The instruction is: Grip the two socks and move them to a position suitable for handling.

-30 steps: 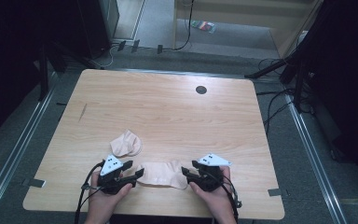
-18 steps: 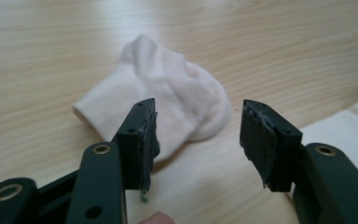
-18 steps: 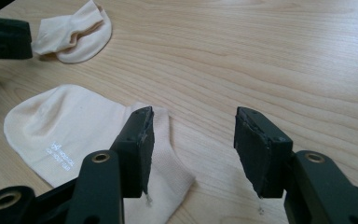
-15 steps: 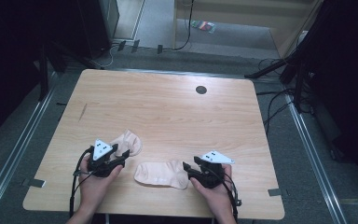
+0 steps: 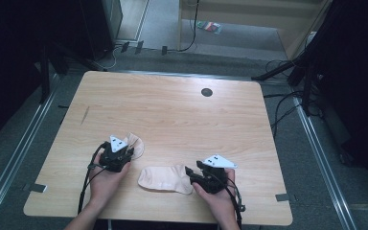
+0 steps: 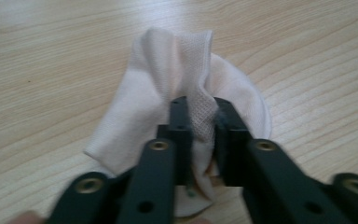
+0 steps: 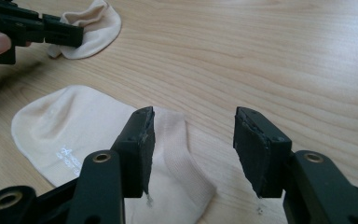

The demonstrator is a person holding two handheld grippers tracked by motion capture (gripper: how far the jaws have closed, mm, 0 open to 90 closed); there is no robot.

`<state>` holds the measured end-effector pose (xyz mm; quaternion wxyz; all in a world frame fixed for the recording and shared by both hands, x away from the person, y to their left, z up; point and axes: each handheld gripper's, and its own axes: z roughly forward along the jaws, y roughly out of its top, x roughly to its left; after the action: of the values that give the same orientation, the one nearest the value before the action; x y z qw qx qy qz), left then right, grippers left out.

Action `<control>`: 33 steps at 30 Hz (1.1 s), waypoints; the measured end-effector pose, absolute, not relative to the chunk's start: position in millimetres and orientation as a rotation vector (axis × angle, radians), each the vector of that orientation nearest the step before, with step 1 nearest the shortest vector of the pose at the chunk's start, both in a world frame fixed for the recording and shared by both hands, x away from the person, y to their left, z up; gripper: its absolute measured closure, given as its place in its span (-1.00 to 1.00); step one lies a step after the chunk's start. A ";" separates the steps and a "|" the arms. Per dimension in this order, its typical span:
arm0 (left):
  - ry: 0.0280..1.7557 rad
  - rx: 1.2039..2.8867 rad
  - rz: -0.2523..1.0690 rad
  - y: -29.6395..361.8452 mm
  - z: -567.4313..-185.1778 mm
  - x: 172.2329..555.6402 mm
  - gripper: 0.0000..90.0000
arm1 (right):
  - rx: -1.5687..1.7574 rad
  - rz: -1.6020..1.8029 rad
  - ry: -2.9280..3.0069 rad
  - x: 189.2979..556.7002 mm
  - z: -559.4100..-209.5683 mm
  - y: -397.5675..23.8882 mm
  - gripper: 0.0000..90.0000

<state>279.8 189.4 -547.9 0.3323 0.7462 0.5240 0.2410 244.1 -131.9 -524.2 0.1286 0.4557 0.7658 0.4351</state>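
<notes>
A thin fold of the crumpled sock (image 6: pixel 186 93) is clamped by the left gripper (image 6: pixel 200 119) and may slip out; the right gripper (image 7: pixel 193 140) is held wide apart over the flat sock (image 7: pixel 74 126).

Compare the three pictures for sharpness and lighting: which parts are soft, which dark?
High view: table evenly lit, surroundings nearly black. Left gripper view: the left claw is blurred close up, the crumpled sock it pinches soft. Right gripper view: the flat sock fairly sharp, woodgrain clear.

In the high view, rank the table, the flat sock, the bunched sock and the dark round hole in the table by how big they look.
1. Table
2. Flat sock
3. Bunched sock, partly hidden under the left gripper, so its full size is unsure
4. Round hole
</notes>
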 end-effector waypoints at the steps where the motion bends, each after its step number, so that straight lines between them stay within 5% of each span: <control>1: 1.363 1.943 0.626 190.8 -548.4 279.6 0.85 | 1.318 1.268 2.227 243.7 -522.7 -130.1 0.09; 19: 1.190 1.889 0.590 143.8 -536.4 276.5 0.89 | 1.360 1.440 2.190 283.7 -493.6 -71.7 0.39; 33: 1.159 1.882 0.601 143.3 -535.6 273.7 0.88 | 1.518 1.453 2.128 313.8 -496.9 -25.7 0.23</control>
<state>273.7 143.3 -535.6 0.4127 0.7484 0.4610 0.2388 313.8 -25.7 -496.9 0.0754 0.5060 0.7095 0.4845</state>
